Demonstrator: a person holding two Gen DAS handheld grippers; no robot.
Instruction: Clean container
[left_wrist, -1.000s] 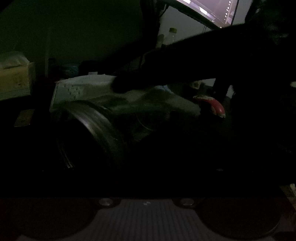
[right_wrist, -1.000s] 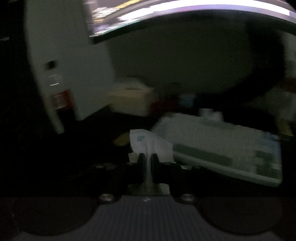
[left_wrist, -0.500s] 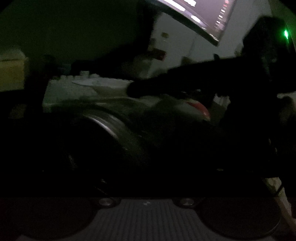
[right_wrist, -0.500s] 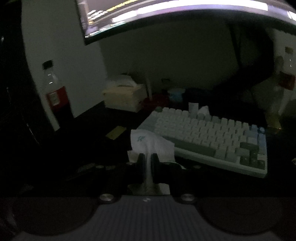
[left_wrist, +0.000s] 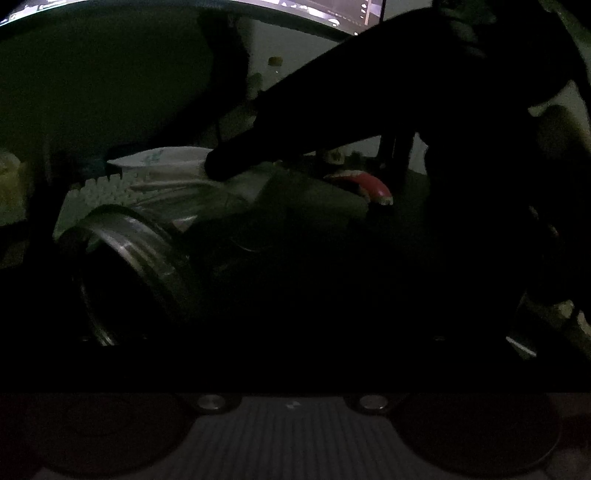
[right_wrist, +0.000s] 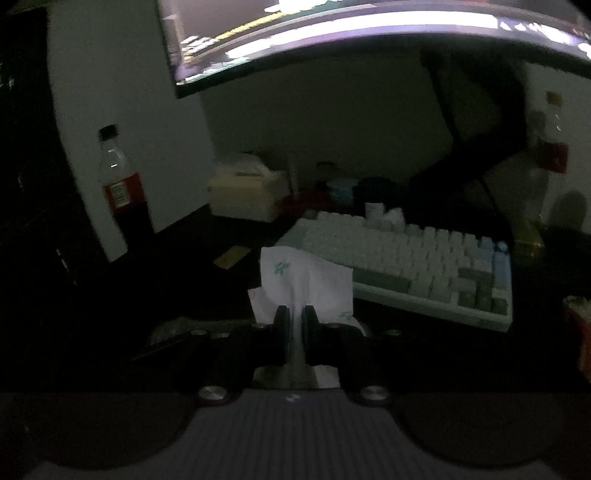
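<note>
Your right hand-held gripper (right_wrist: 294, 317) pinches white printed paper tissue (right_wrist: 304, 284), wad jutting ahead ready to wipe. Clear round glass container (left_wrist: 129, 258) lies sideways at 9 o'clock in left view, mouth exposed. Left hand-held gripper: state can't be told, too dark.

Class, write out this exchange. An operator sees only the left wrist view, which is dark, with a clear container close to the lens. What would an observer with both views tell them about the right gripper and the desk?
Operator: A dark arm crosses above my container. Is it holding anything?
Observer: Yes. In the right wrist view the right gripper is shut on a white tissue.
Operator: Is anything upright nearby that it might knock?
Observer: A bottle with a red label stands upright at the far left by the wall, apart from the tissue.
</note>
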